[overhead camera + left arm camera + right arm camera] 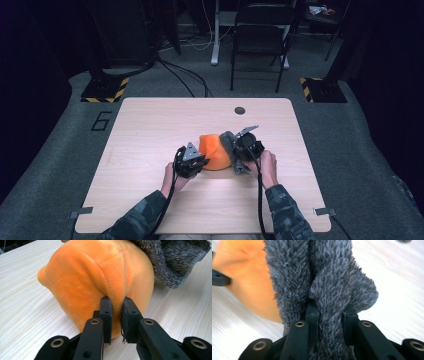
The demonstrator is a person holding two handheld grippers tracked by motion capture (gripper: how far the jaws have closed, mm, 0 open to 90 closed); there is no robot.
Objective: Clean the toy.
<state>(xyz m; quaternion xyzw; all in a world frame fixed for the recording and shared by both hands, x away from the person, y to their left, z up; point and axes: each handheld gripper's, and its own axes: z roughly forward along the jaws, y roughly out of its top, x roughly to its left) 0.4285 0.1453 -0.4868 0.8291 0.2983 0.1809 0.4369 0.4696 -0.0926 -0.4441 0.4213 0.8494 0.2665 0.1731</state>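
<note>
An orange plush hat (215, 151) with a grey furry cuff (229, 141) lies in the middle of the wooden table (150, 130). My left gripper (198, 163) sits at the hat's left side, shut on a pinched fold of the orange plush hat (100, 280); the left gripper (116, 315) has its pads pressing the fold. My right gripper (240, 155) is at the hat's right side, shut on the grey furry cuff (329, 285), and the right gripper (330, 322) has a thick wad of fur between its jaws.
A small dark hole (240, 110) is in the table near its far edge. A black chair (260, 35) and stand bases with yellow-black tape (105, 90) stand on the floor beyond the table.
</note>
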